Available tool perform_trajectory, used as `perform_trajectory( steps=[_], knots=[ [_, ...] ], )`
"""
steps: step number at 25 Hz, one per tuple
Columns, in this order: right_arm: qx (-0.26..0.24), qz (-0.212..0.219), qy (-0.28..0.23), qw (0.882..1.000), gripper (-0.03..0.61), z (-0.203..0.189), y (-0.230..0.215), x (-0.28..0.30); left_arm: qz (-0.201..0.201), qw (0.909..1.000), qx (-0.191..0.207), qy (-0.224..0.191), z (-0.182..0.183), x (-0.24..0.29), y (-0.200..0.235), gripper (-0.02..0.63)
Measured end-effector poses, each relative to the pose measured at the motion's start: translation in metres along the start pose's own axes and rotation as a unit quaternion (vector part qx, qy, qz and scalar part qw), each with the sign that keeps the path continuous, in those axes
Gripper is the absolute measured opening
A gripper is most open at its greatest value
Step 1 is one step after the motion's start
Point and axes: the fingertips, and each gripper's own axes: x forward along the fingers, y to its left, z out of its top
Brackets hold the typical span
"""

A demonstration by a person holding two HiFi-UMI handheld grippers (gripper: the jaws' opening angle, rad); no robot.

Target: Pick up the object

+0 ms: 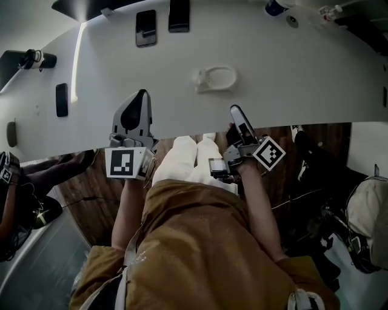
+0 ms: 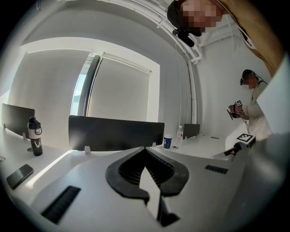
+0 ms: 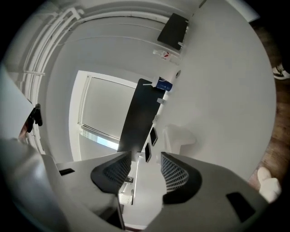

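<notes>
A small white object [image 1: 215, 79] with a round rim lies on the white table [image 1: 291, 72], beyond both grippers. The right gripper view shows this white object [image 3: 179, 138] ahead of the jaws and a little to the right, well apart from them. My right gripper [image 1: 235, 110] hovers over the table's near edge. Its jaws stand open with nothing between them [image 3: 146, 157]. My left gripper [image 1: 142, 94] is to the left of the object, also near the front edge. Its tips meet [image 2: 145, 149] and hold nothing.
Two dark phones [image 1: 146, 27] [image 1: 179, 15] lie at the table's far side, and a small black item [image 1: 61, 100] lies at the left. A dark divider panel [image 2: 115, 132], a bottle [image 2: 35, 136] and a cup [image 2: 168, 142] stand further off. Another person [image 2: 251, 104] stands at the right.
</notes>
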Motion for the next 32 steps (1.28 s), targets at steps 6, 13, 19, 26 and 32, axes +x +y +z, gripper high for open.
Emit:
perform_trajectory(
  steps=[6,13,19,26,32],
  knots=[
    [0.083,-0.024,-0.013,0.996,0.222,-0.015,-0.034,0.011,0.002,0.9999,-0.003,0.011,-0.008,0.000,0.008,0.006],
    [0.092,-0.011,-0.015,0.996,0.285,-0.024,-0.041,0.022,0.008,0.9999,0.000,0.012,-0.006,0.000,0.015,0.006],
    [0.123,-0.031,-0.030,0.991,0.327,-0.025,-0.062,0.030,0.012,0.9999,-0.006,0.006,-0.003,0.005,0.016,0.006],
    [0.159,-0.036,-0.038,0.986,0.327,-0.025,-0.077,0.037,0.011,0.9999,-0.003,0.009,-0.001,0.007,0.018,0.006],
    [0.167,-0.044,-0.038,0.984,0.327,-0.022,-0.085,0.046,0.013,0.9998,-0.003,0.013,0.000,0.012,0.025,0.006]
  ],
)
